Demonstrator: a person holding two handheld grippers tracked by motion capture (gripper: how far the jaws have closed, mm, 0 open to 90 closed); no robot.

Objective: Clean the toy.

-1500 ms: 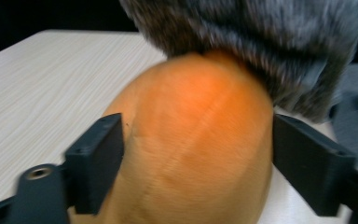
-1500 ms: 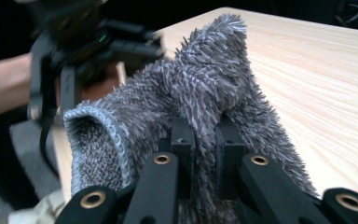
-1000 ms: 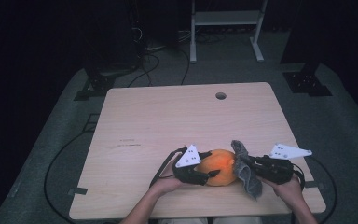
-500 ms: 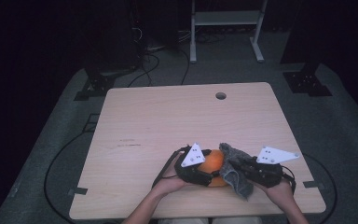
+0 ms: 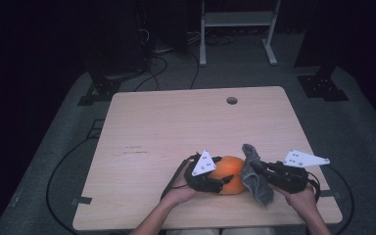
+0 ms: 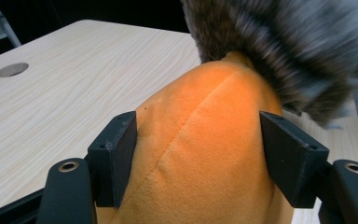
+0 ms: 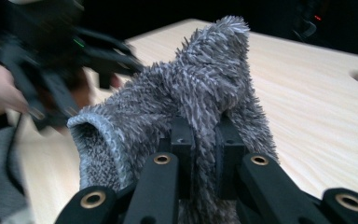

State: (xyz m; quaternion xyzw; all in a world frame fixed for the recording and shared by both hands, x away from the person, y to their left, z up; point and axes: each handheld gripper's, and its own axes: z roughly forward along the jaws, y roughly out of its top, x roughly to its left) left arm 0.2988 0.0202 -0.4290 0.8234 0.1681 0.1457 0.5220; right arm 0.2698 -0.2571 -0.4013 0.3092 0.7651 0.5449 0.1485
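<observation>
An orange plush ball [image 5: 230,175] lies near the table's front edge. My left gripper [image 5: 221,182] reaches it from the left with the ball [image 6: 200,154] between its jaws. The jaws have just been closing, and both pads [image 6: 116,156] press into the fabric. My right gripper [image 5: 257,169] is shut on a grey fuzzy cloth [image 5: 254,182], which hangs against the ball's right side. In the right gripper view the cloth [image 7: 205,84] bunches up over the shut jaws of the right gripper [image 7: 205,135]. The left gripper [image 7: 60,60] is blurred behind it.
The light wooden table [image 5: 176,127] has a round cable hole [image 5: 231,100] near its far edge. Both hands work close to the front edge. A white metal frame [image 5: 235,19] and cables lie on the dark floor beyond.
The right gripper drew the cloth left over the ball half a second ago and has moved it back to the right. The left gripper has kept its place at the ball.
</observation>
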